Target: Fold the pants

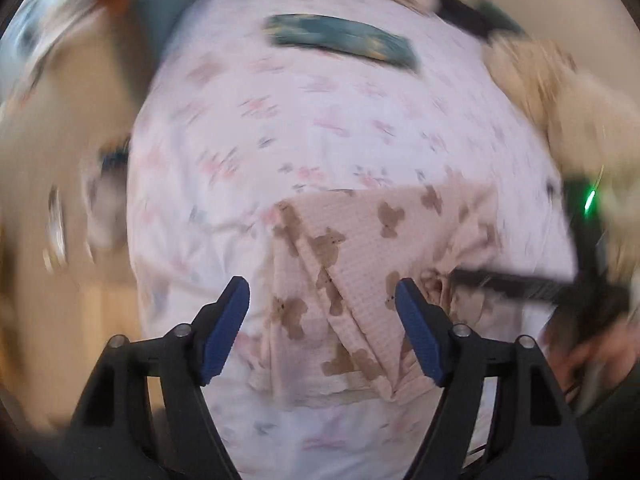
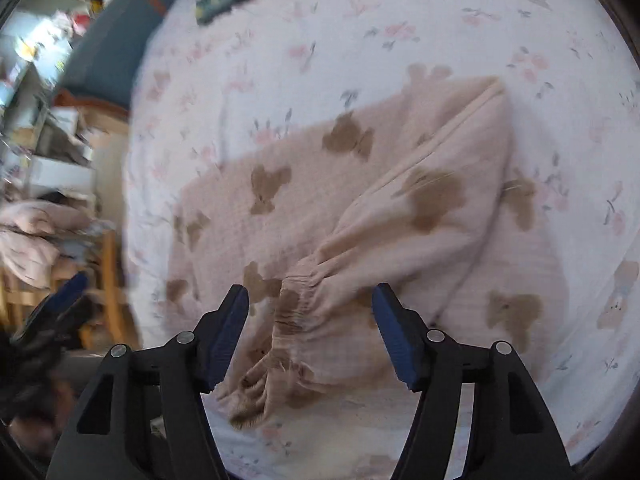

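On the bed [image 2: 400, 20], over a white floral sheet, the pink bear-print pants [image 2: 360, 208] lie partly folded, one leg laid across the rest with its elastic cuff [image 2: 296, 304] toward the camera. The right gripper [image 2: 310, 320] hovers just above that cuff, fingers [image 2: 228, 336] spread apart and empty. The left gripper [image 1: 322, 312] hangs over the pants [image 1: 360, 260] too, its fingers [image 1: 224, 328] released and holding nothing. A dark green folded cloth [image 1: 340, 42] lies well apart, farther up the bed.
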